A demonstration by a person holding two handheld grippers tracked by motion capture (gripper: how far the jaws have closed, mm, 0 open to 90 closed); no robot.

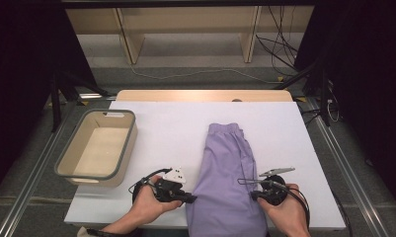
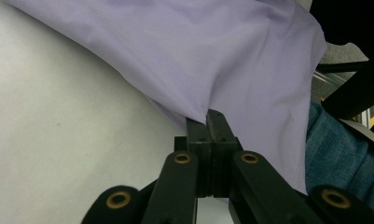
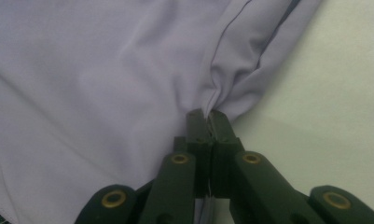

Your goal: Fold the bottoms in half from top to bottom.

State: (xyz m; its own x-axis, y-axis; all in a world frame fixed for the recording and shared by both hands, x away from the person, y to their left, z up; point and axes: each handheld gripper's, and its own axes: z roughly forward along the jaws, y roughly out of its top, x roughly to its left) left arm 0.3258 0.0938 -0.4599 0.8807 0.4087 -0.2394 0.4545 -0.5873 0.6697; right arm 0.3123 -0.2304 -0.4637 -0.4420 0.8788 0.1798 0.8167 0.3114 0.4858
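A pair of lilac trousers (image 1: 227, 173) is laid lengthwise on the white bench (image 1: 166, 128), waistband at the far end, the legs running to the near edge. The left gripper (image 1: 190, 199) is pressed shut on the garment's left edge, its jaws pinching a fold of cloth. The right gripper (image 1: 253, 195) is likewise clamped on the right edge. A grey-rimmed beige bin (image 1: 69, 157) is placed at the bench's left side.
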